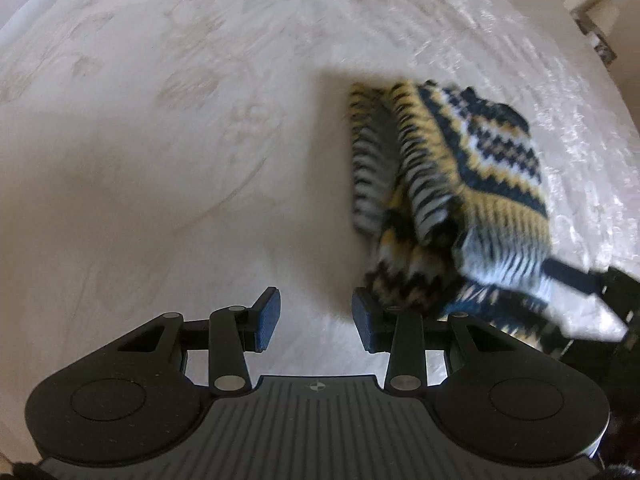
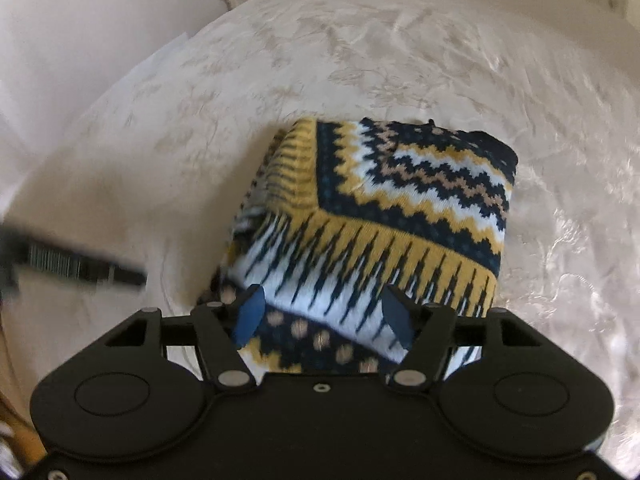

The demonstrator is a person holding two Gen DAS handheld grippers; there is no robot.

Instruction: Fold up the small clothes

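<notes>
Grippers [image 1: 316,320] [image 2: 324,320] down-tilted over sweater [image 2: 392,208]

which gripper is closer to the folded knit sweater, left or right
Right. The right gripper hangs directly over the near edge of the folded knit sweater, jaws open with fabric showing between them. The left gripper sits off the sweater's side, open over bare bedspread.

I note open bedspread [image 1: 160,168] left of the folded sweater [image 1: 448,184]; the sweater alone blocks my right gripper [image 2: 324,320].
</notes>
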